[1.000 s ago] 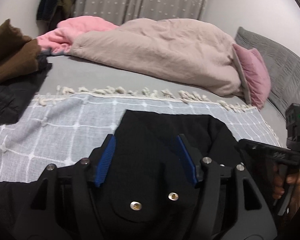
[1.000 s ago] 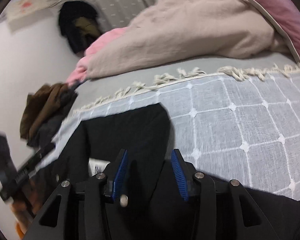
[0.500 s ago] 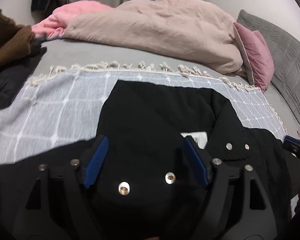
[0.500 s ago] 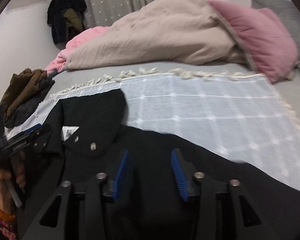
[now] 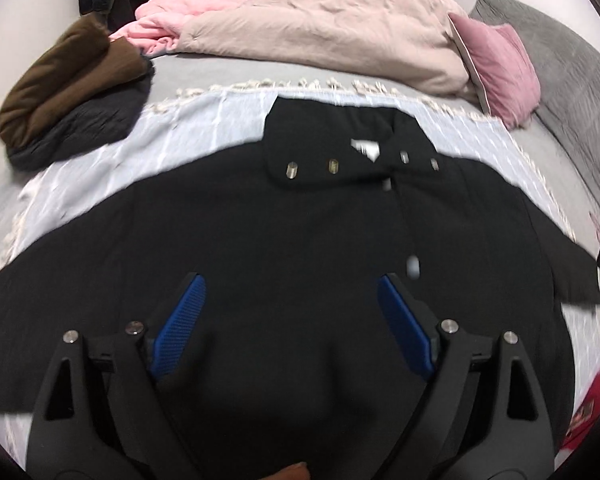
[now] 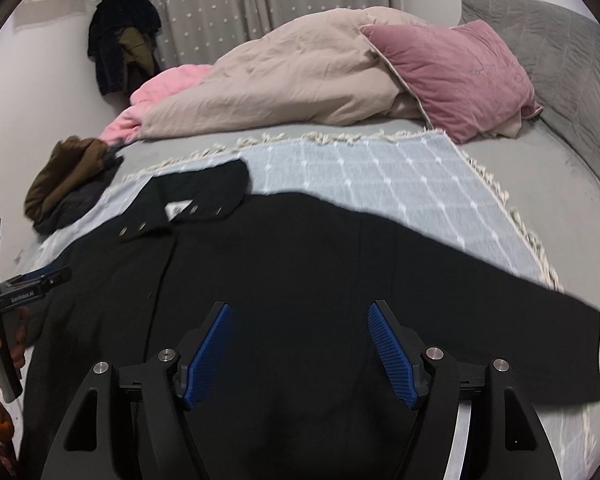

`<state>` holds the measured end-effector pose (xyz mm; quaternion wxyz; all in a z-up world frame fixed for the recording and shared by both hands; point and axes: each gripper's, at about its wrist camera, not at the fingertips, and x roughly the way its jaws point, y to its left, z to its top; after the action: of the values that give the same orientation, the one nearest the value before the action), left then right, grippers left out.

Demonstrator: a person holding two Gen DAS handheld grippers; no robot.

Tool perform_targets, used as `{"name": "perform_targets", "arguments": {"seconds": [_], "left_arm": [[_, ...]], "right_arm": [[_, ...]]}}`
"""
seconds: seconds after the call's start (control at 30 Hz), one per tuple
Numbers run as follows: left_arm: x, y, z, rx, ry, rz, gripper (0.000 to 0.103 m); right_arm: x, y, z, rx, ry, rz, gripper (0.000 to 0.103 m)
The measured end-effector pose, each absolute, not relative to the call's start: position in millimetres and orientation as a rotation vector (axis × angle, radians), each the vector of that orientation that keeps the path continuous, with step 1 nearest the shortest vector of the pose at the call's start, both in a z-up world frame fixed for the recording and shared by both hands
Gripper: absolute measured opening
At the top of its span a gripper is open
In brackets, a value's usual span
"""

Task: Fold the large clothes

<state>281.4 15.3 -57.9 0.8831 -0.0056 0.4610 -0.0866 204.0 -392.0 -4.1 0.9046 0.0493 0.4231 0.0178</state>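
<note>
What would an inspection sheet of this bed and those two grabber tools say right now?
Surface: grey bed under a checked fringed throw.
Job's things: black coat spread flat, sleeves out.
Clutter: brown and dark clothes pile; beige duvet, pink blanket, pink pillow.
Grippers: left gripper and right gripper open above the coat, jaws just widened, holding nothing.
Cables: nothing seen.
Surroundings: star curtain, hanging dark clothes.

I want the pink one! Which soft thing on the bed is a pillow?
The pink pillow by the grey headboard: square with piped edges. The other pink thing is a crumpled blanket.
</note>
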Motion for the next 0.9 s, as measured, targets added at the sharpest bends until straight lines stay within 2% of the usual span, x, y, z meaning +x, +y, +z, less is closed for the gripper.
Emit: {"name": "perform_targets", "arguments": {"seconds": [0.37, 0.67, 0.73, 0.77, 0.9], "left_arm": [[154.5, 11.2, -89.5, 0.111, 1.009, -0.197, 0.088], [86.0, -9.4, -145.5, 0.202, 1.113, -0.255, 0.089], [68.0, -6.2, -148.8, 0.186, 1.094, -0.251, 0.101], [55.9, -2.8, -152.1, 0.172, 1.100, -0.252, 0.103], [17.0, 2.5, -155.4, 0.203, 1.078, -0.268, 0.103]], "right_arm": [[120.3, -344.9, -44.9, 0.138, 0.984, 0.149, 0.073], [58.8, -288.2, -106.0, -0.050, 1.134, 0.263, 0.073], [41.4, -277.6, -129.1, -0.132, 1.211, 0.283, 0.073], [24.0, -270.2, -137.4, -0.220, 1.204, 0.280, 0.075], [-19.7, -260.1, -133.9, -0.306, 1.155, 0.284, 0.078]]}}
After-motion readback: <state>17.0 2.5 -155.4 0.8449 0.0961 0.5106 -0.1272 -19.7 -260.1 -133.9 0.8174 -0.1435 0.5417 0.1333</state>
